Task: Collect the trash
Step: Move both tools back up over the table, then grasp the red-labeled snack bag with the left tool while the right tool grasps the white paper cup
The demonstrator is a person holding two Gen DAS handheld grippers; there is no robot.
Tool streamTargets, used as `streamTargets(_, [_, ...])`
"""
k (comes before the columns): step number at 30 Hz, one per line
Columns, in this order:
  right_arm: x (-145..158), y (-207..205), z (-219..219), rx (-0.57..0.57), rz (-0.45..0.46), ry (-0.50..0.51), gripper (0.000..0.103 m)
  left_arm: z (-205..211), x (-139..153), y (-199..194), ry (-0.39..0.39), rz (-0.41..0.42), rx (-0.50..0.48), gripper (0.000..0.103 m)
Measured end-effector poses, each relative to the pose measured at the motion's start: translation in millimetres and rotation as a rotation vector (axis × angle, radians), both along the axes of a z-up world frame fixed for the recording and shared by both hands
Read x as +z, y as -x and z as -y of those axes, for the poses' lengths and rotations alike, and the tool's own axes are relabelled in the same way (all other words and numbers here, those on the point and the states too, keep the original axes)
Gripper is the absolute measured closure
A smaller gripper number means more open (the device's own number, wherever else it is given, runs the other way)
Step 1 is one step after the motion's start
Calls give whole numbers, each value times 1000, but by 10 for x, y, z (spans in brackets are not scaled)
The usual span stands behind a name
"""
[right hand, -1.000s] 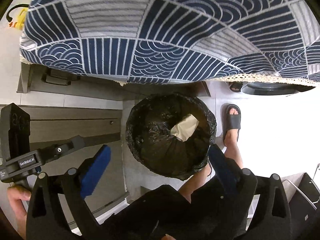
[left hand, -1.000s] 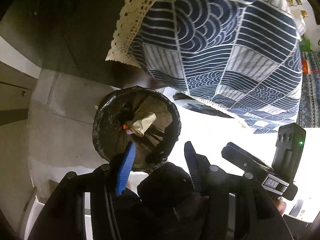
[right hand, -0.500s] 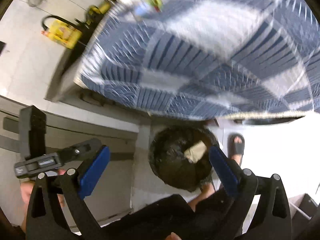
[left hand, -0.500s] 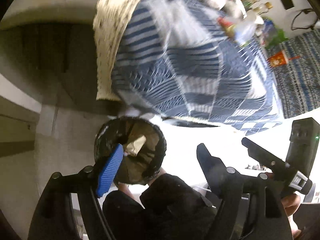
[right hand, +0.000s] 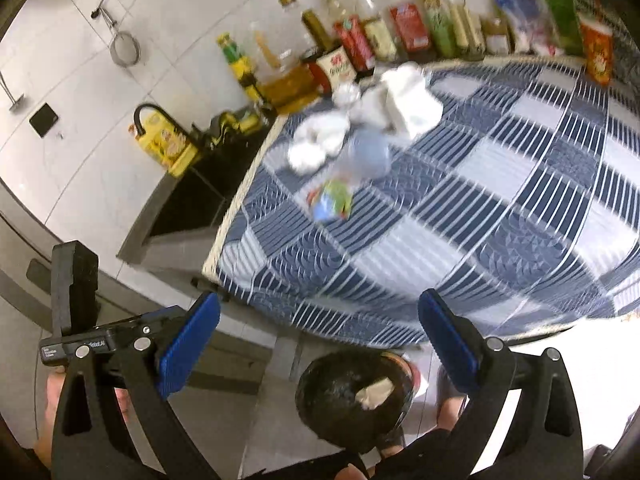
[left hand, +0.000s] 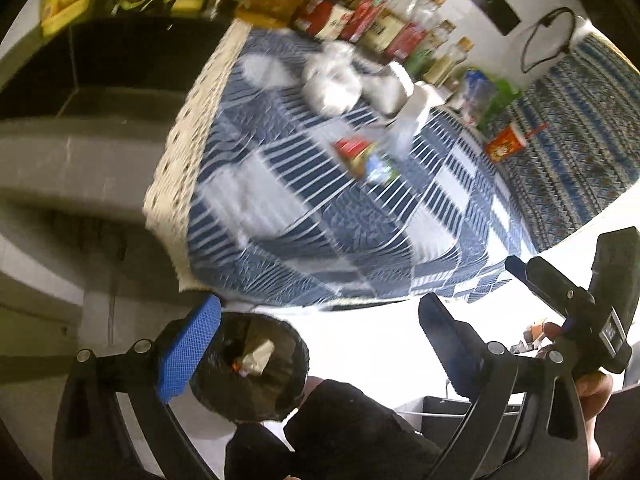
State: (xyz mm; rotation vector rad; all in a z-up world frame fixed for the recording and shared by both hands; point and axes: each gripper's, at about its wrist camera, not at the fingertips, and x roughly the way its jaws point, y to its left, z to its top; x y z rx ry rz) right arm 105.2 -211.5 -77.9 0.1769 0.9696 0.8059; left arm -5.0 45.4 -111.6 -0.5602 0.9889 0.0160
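A bin lined with a black bag (left hand: 252, 368) stands on the floor below the table edge, with crumpled beige paper (left hand: 258, 356) inside; it also shows in the right wrist view (right hand: 352, 398). On the blue patterned tablecloth (right hand: 500, 200) lie a colourful wrapper (right hand: 330, 200), a bluish plastic piece (right hand: 366, 152) and white crumpled tissues (right hand: 408, 102). The wrapper (left hand: 366, 160) and tissues (left hand: 332, 84) show blurred in the left wrist view. My left gripper (left hand: 316, 344) is open and empty above the bin. My right gripper (right hand: 318, 344) is open and empty near the table's front edge.
A row of bottles and sauce cartons (right hand: 360, 40) lines the back of the table by the tiled wall. A red snack cup (right hand: 598, 54) stands at the far right. A dark sink (right hand: 200, 188) with a yellow container (right hand: 164, 144) lies left of the table.
Both grippers have lifted and tilted up from the bin toward the tabletop. The left jaws have opened wider. The bin has dropped to the bottom of both views.
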Motion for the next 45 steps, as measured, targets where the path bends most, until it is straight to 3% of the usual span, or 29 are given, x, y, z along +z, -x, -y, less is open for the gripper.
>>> streamTargets(8, [328,-489,194,-25,151,27,5,142,245,-349,-9,56,-9,7])
streamTargets(15, [302,-1047,167,17,186,78,5,224,268,-773,-22,13,28,7])
streamTargets(28, [10,-2034,-38,165,171,110,5,388,-71,-1519,-59,-104,109,8])
streamTargets(35, [-135,-2426,-235,238,142,112,5,433,-263,-1822,-116,-178,149,8])
streamTargets(45, [-299,-2723,-498,324,147,126,5,468,-464,-2021,-148,-255,186,23])
